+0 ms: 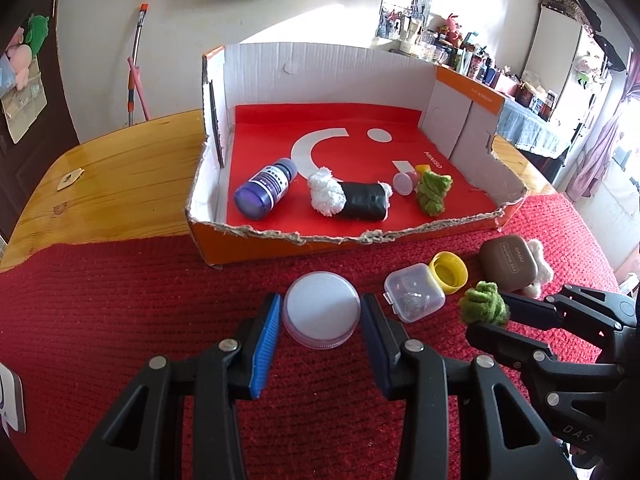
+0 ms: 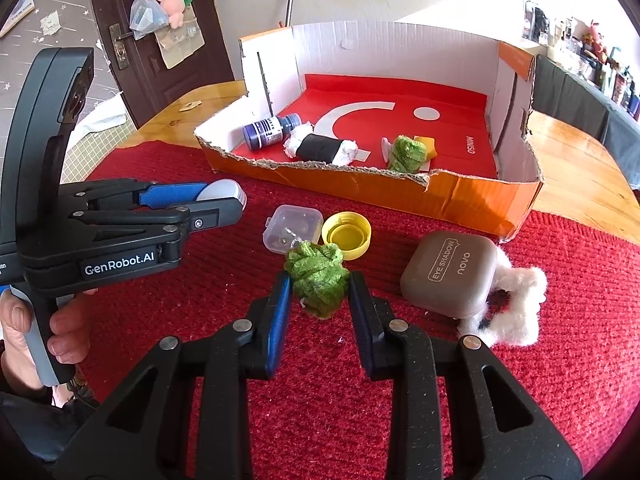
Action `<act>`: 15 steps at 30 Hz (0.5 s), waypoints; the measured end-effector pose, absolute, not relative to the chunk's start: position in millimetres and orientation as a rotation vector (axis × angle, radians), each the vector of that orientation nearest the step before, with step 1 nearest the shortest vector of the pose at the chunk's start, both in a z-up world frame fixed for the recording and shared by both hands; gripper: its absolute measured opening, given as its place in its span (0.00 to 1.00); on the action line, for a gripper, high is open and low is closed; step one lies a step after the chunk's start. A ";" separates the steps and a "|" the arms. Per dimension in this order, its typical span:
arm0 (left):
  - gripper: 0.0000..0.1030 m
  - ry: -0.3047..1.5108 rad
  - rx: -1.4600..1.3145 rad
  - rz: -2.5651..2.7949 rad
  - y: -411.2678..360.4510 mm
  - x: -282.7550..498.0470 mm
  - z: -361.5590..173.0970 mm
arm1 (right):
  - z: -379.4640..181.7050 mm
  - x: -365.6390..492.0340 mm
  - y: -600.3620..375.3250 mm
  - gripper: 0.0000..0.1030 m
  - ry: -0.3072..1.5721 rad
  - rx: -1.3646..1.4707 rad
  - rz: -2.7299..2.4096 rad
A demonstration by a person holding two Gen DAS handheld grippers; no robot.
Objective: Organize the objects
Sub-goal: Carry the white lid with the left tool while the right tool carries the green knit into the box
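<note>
My left gripper point(image 1: 320, 314) is shut on a round white-lidded jar point(image 1: 321, 310), its blue pads pressed on both sides; the jar point(image 2: 224, 191) also shows in the right wrist view. My right gripper point(image 2: 318, 288) is shut on a green yarn ball point(image 2: 316, 276), seen from the left as well point(image 1: 483, 307). Both stand over the red cloth point(image 1: 120, 312), in front of the open cardboard box point(image 1: 256, 242). Inside the box lie a purple bottle point(image 1: 266, 188), a black-and-white roll point(image 1: 352, 198), a second green yarn ball point(image 1: 432, 192) and a small pink piece point(image 1: 404, 183).
On the cloth to the right lie a clear plastic case point(image 2: 292, 226), a yellow cap point(image 2: 347, 236), a brown eye-shadow case point(image 2: 450, 274) and a white fluffy piece point(image 2: 516, 304). A hand point(image 2: 60, 332) holds the left gripper's handle. Bare wooden table point(image 1: 120, 184) extends left of the box.
</note>
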State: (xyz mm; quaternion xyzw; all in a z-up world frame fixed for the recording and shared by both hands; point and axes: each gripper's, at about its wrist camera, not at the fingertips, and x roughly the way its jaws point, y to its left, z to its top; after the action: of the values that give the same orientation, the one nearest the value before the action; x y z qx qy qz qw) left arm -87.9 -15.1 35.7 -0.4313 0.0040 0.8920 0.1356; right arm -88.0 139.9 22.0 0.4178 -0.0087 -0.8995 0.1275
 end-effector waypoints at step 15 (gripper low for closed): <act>0.41 -0.012 -1.211 2.587 -19.2 -81.3 50.6 | 36.0 -86.4 141.0 0.27 -0.038 1.175 -2.626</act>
State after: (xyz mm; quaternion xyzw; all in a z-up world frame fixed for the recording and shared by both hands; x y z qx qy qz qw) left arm -81.3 -19.2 50.6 -0.4197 -0.0042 0.8964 0.1422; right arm -86.4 141.0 36.0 0.4049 -0.0132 -0.9047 0.1320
